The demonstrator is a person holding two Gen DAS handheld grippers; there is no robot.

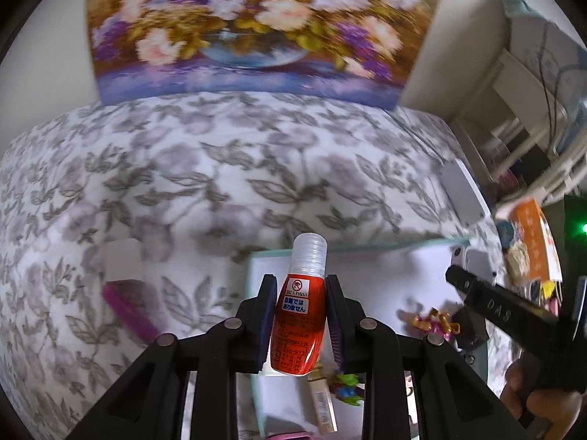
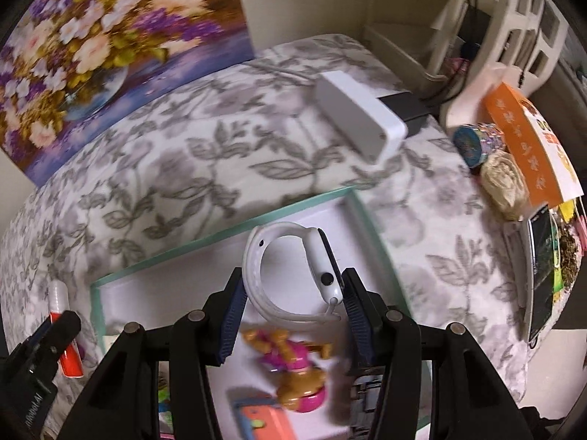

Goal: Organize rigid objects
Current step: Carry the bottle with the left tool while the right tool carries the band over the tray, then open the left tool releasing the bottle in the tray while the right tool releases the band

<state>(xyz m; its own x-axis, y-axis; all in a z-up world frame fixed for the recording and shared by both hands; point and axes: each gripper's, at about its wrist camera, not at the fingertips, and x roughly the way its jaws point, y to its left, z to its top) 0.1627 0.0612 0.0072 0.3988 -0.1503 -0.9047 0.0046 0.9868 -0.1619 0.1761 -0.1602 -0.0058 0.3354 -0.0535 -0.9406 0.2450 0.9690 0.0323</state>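
- while the left gripper (image 1: 300,315) clamps its blue-padded jaws on a small red bottle (image 1: 299,322) with a clear cap and japanese label, the bottle stands upright above the near edge of a shallow white tray (image 2: 110,293) with a mint-green rim
- closed on a white smartwatch (image 2: 293,275), the right gripper (image 2: 291,304) has its pads pressing the looped strap on one side and the watch body on the other, over the tray's floor
- inside the tray lie a pink-and-gold toy figure (image 2: 293,370), a coral pink item (image 2: 256,418) and a green toy (image 1: 346,385)
- underneath, a grey leaf-print cloth (image 1: 183,168) covers the surface, with a floral painting (image 1: 256,25) propped at the back and a white rectangular box (image 2: 361,117) lying on the cloth beyond the tray
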